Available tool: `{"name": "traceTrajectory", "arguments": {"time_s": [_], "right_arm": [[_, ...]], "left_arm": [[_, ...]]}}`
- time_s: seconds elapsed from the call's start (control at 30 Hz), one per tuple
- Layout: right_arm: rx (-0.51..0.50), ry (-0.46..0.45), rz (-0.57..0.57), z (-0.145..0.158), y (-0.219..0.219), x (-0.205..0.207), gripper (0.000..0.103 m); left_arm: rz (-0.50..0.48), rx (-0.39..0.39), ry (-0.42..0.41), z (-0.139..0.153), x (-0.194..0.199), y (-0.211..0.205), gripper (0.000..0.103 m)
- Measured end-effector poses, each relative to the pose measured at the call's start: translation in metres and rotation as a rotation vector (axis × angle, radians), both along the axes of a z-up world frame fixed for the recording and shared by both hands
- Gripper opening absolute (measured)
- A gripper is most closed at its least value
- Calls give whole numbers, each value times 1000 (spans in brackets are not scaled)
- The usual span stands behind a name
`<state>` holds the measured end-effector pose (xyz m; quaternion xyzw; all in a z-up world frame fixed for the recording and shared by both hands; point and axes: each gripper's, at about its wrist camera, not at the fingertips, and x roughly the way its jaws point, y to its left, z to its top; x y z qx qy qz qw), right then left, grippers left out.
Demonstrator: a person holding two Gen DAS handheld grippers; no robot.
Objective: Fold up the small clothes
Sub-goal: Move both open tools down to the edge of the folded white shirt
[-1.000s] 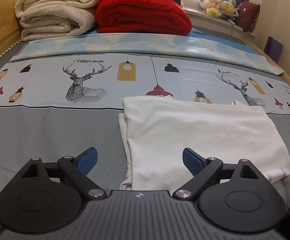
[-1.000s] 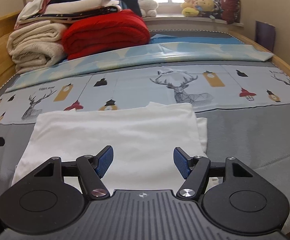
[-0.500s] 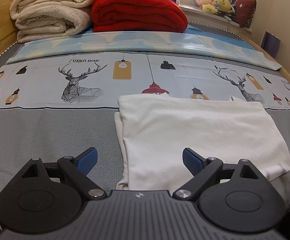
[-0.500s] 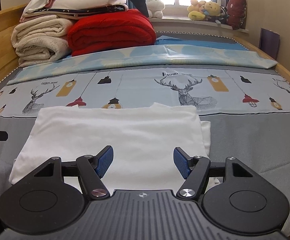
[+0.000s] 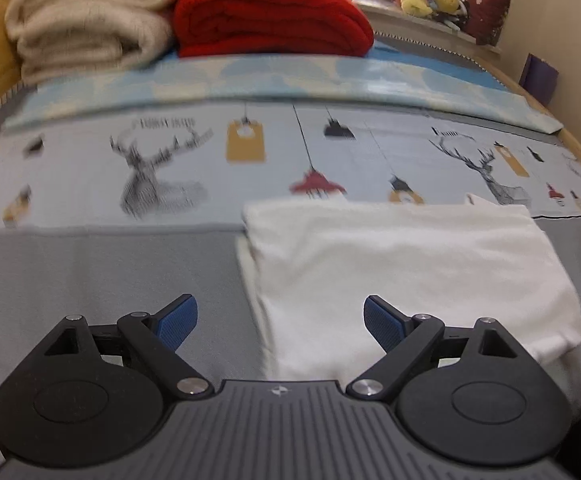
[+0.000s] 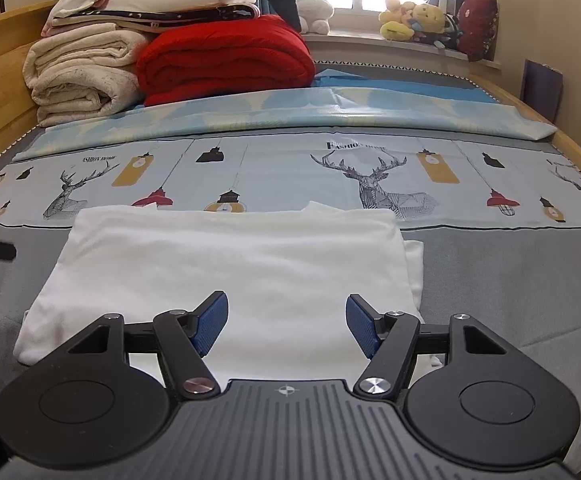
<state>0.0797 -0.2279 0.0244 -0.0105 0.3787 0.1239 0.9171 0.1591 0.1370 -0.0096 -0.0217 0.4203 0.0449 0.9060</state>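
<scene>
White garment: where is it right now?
The white garment lies flat on the bed's grey band, just below the deer-print strip; in the left wrist view it sits right of centre.

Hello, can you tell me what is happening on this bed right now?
A person holds two handheld grippers over a white cloth garment, already folded into a flat rectangle on the grey bed cover. The left gripper stands open above the garment's left edge. The right gripper is open over its near right part. Neither holds the cloth. Folded blankets are stacked at the far end.
</scene>
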Motion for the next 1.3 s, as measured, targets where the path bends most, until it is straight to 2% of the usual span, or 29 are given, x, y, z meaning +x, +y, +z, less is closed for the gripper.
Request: {"name": "traceTrajectory", "arguments": {"time_s": [0.1, 0.17, 0.2, 0.23, 0.3, 0.37, 0.47, 0.6, 0.77, 0.9, 1.1, 1.3], "right_arm": [[2, -6, 7, 1, 2, -1, 64], [7, -7, 20, 1, 3, -1, 58], [10, -7, 29, 1, 4, -2, 49], [13, -8, 42, 1, 5, -2, 35], [18, -5, 75, 1, 9, -2, 23], [10, -12, 101, 2, 16, -3, 23], [4, -22, 143, 2, 28, -4, 23], [-32, -41, 207, 2, 49, -6, 23], [-48, -66, 300, -1, 77, -10, 23], [-59, -72, 357, -6, 97, -12, 18], [-96, -67, 458, -20, 126, -19, 18], [-205, -110, 607, -38, 162, -40, 18]], "left_arm": [[-15, 19, -25, 1, 6, 14, 93], [24, -31, 6, -12, 10, 29, 93], [56, -71, 41, -18, 13, 39, 87], [93, -116, 64, -23, 16, 50, 85], [150, -166, 81, -28, 17, 68, 79], [214, -204, 83, -29, 14, 82, 74], [239, -247, 86, -30, 12, 92, 73], [211, -216, 108, -33, 14, 91, 71], [215, -233, 108, -36, 13, 96, 69], [219, -251, 107, -37, 13, 101, 69], [216, -244, 113, -38, 14, 101, 69], [212, -238, 126, -40, 18, 98, 69]]}}
